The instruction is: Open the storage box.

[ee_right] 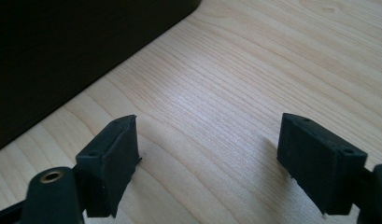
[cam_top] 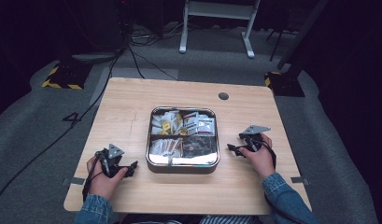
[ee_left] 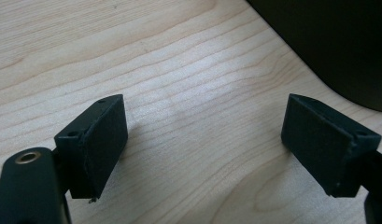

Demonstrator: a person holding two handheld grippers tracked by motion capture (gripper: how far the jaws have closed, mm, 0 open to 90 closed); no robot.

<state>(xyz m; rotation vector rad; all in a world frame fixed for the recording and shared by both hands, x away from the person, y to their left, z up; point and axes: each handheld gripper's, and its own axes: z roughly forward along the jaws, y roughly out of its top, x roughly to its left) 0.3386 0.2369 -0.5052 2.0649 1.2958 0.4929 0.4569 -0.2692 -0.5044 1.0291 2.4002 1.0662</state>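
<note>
One square metal tray (cam_top: pixel 152 161), four compartments of small packets, sits between my left claw (cam_top: pixel 131 168) and right claw (cam_top: pixel 231 148), both open and empty.

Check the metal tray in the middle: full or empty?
Full. The metal tray on the table holds small packets in its divided compartments, seen in the high view.

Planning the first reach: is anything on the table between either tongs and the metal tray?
Nothing visible. The left tongs and right tongs sit open on bare table on either side of the tray, with clear wood between. The tray has no lid over its packets.
</note>
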